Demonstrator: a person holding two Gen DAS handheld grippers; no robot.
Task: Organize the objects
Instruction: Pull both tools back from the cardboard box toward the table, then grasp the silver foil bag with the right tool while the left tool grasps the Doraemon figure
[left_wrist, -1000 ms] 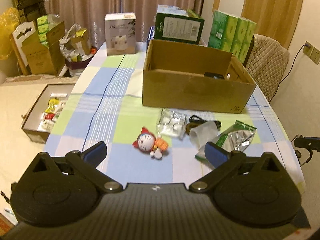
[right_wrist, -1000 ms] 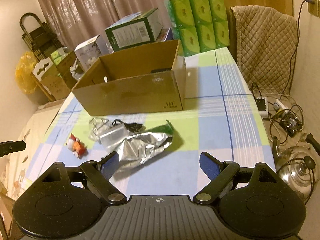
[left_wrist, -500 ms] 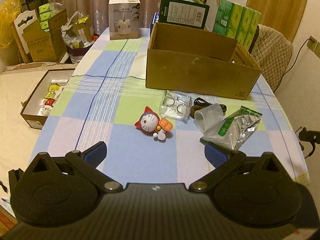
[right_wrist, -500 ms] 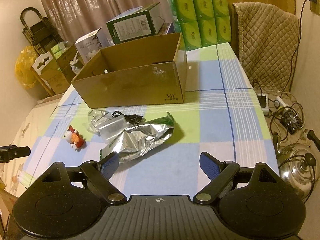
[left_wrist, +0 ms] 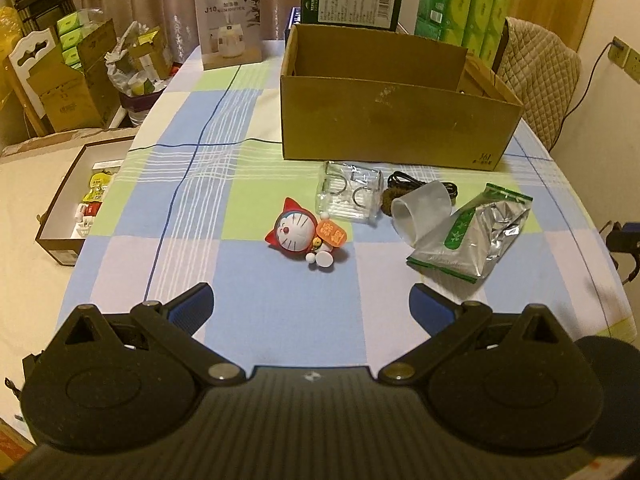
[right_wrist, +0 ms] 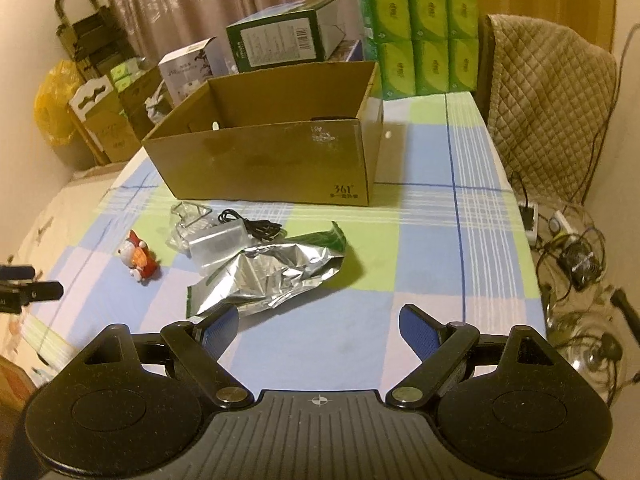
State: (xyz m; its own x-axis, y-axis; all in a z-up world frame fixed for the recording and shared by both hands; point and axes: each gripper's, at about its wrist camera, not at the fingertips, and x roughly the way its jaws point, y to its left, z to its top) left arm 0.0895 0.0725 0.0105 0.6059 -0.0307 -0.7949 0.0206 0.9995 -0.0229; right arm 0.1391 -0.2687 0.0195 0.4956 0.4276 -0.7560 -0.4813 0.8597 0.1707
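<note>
An open cardboard box [left_wrist: 392,128] stands on the checked tablecloth; it also shows in the right wrist view [right_wrist: 272,164]. In front of it lie a red Doraemon toy [left_wrist: 304,236] [right_wrist: 138,256], a clear plastic case [left_wrist: 348,196] [right_wrist: 188,220], a frosted plastic cup [left_wrist: 422,214] [right_wrist: 218,242], a black cable [left_wrist: 404,182] [right_wrist: 256,226] and a silver-green foil bag [left_wrist: 472,236] [right_wrist: 272,272]. My left gripper [left_wrist: 312,304] is open and empty, short of the toy. My right gripper [right_wrist: 318,324] is open and empty, just right of the foil bag.
Boxes [left_wrist: 230,24] and green tissue packs [right_wrist: 424,36] stand behind the cardboard box. A quilted chair [right_wrist: 548,120] is at the table's right. A tray of small items [left_wrist: 84,204] sits on the floor to the left. Cables and a kettle [right_wrist: 580,344] lie on the right.
Both grippers have drawn back and risen a little, so the table and its objects sit farther ahead in view. Both stay open. No object has moved.
</note>
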